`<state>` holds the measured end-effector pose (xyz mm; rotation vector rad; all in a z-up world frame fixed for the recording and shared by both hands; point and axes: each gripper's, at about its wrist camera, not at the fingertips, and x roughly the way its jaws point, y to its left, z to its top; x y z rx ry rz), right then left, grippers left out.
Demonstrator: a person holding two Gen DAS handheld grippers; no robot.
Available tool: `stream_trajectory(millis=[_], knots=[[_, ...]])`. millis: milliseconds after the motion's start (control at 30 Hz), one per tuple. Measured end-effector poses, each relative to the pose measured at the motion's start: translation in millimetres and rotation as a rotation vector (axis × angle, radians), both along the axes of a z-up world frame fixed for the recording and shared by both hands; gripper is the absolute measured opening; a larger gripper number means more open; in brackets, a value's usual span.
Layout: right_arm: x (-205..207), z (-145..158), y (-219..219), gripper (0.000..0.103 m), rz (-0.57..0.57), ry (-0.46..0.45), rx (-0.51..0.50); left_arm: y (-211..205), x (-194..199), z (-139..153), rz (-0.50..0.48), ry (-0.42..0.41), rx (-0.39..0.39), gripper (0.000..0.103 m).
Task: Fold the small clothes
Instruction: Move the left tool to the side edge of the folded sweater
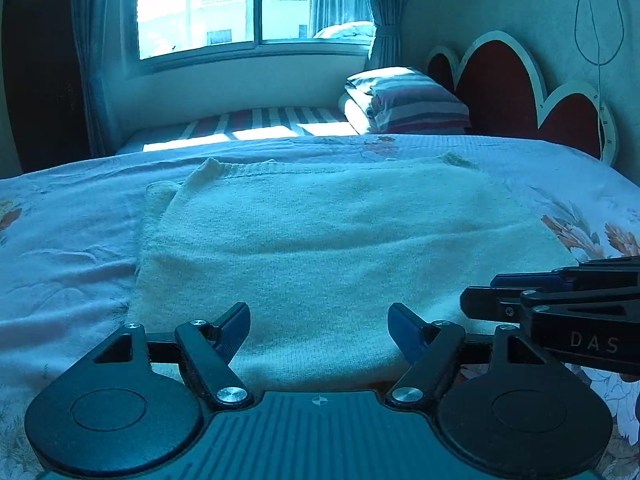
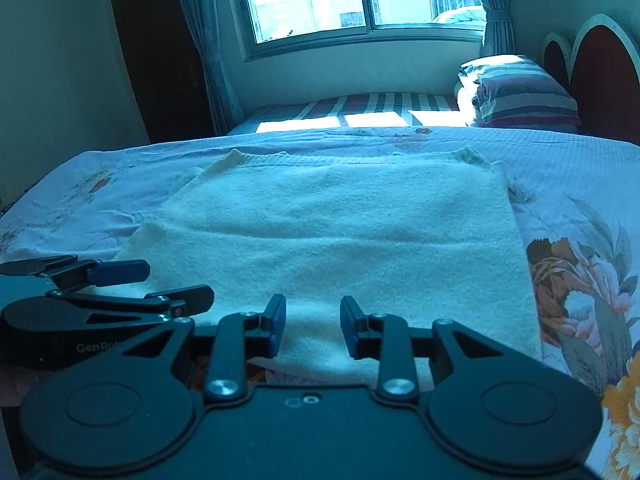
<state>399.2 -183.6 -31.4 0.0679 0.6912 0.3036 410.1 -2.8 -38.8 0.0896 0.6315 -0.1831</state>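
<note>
A cream knitted garment [image 1: 320,232] lies flat on the floral bedspread [image 1: 68,248], folded into a rough rectangle; it also shows in the right wrist view [image 2: 340,232]. My left gripper [image 1: 319,326] is open wide and empty, just above the garment's near edge. My right gripper [image 2: 313,326] is open and empty over the near edge too, a little to the right. The right gripper shows in the left wrist view [image 1: 560,300] at the right, and the left gripper shows in the right wrist view [image 2: 120,284] at the left.
The bedspread [image 2: 580,264] reaches out on all sides of the garment. A striped pillow [image 1: 408,100] and a red scalloped headboard [image 1: 500,80] are at the far right. A window [image 1: 224,4] with curtains is behind the bed.
</note>
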Motion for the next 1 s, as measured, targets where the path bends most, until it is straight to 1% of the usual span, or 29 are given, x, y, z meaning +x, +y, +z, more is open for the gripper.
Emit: stream_trajectory(millis=[33, 67, 100, 133, 167, 200, 233, 267, 300, 367, 433, 467, 500, 533, 567, 633, 733, 800, 833, 867, 900, 933, 967, 1000], knots=[[2.0, -1.7, 1.8, 0.031, 0.005, -0.004, 0.000, -2.9, 2.4, -3.7, 0.007, 0.006, 0.029, 0.076], [2.7, -3.7, 4.0, 0.027, 0.012, -0.009, 0.000, -3.2, 4.2, -9.4, 0.006, 0.022, 0.045, 0.075], [3.9, -6.7, 5.7, 0.028, 0.018, -0.004, -0.007, -0.9, 4.8, -15.7, 0.001, 0.042, 0.042, 0.076], [7.1, -14.3, 8.2, 0.029, 0.028, 0.025, -0.036, 4.0, 1.8, -18.9, -0.004, 0.026, 0.021, 0.076], [9.2, -22.4, 11.8, 0.029, 0.036, 0.063, -0.085, 7.0, -0.3, -18.2, 0.001, 0.025, 0.024, 0.076], [3.8, -23.8, 14.0, 0.029, 0.053, 0.031, -0.121, 8.6, -2.4, -14.8, 0.007, 0.026, 0.029, 0.076], [2.1, -22.5, 15.3, 0.029, 0.059, 0.036, -0.149, 10.4, -4.8, -9.9, 0.021, 0.015, 0.028, 0.076], [-1.9, -17.1, 14.3, 0.026, 0.061, 0.044, -0.167, 11.6, -6.7, -4.5, 0.021, -0.003, 0.013, 0.076], [-5.2, -11.4, 10.9, 0.026, 0.054, 0.036, -0.162, 11.1, -6.2, -0.3, 0.010, -0.004, -0.009, 0.076], [-12.8, 3.1, -1.7, 0.028, 0.014, -0.026, -0.122, 0.8, -2.4, 2.1, -0.021, 0.011, -0.030, 0.076], [-13.2, 7.9, -9.1, 0.028, -0.019, -0.050, -0.140, -16.8, 1.5, -2.7, -0.054, 0.018, 0.000, 0.076], [-11.6, 5.2, -12.1, 0.029, -0.025, -0.042, -0.149, -25.0, 5.8, -9.6, -0.057, 0.046, 0.030, 0.076], [-8.5, -2.4, -15.2, 0.027, -0.025, -0.011, -0.167, -28.1, 7.3, -17.6, -0.049, 0.063, 0.053, 0.077], [-5.1, -12.0, -18.0, 0.026, -0.035, 0.033, -0.197, -24.6, 4.1, -19.9, -0.045, 0.037, 0.046, 0.085], [-6.3, -21.1, -26.1, 0.026, -0.043, 0.038, -0.203, -17.5, 1.9, -22.2, -0.027, 0.033, 0.054, 0.088], [-11.2, -20.9, -37.2, 0.026, -0.053, 0.033, -0.177, 0.4, -2.3, -21.5, -0.011, 0.029, 0.046, 0.089], [-12.8, -20.3, -44.6, 0.026, -0.059, 0.033, -0.190, 26.5, -4.4, -21.9, 0.006, 0.028, 0.045, 0.090], [-12.6, -20.5, -47.7, 0.026, -0.065, 0.034, -0.173, 36.3, -5.5, -14.2, 0.024, 0.035, 0.024, 0.090], [-12.5, -19.3, -47.4, 0.026, -0.067, 0.037, -0.174, 38.7, -7.6, -8.6, 0.055, 0.022, 0.042, 0.090], [-12.8, -15.6, -46.9, 0.027, -0.072, 0.038, -0.173, 42.2, -9.5, -4.3, 0.059, 0.003, 0.051, 0.090], [-16.1, -9.2, -47.8, 0.029, -0.082, 0.017, -0.161, 44.7, -9.2, -4.1, 0.065, 0.000, 0.061, 0.090], [-19.8, -3.5, -49.1, 0.030, -0.092, -0.015, -0.149, 47.3, -5.1, -9.5, 0.082, 0.032, 0.086, 0.090], [-22.5, -0.9, -51.4, 0.029, -0.099, -0.033, -0.135, 51.2, 0.3, -18.9, 0.082, 0.080, 0.092, 0.090], [-20.7, -4.3, -54.1, 0.029, -0.105, -0.014, -0.129, 57.8, -1.4, -21.3, 0.087, 0.064, 0.050, 0.091]])
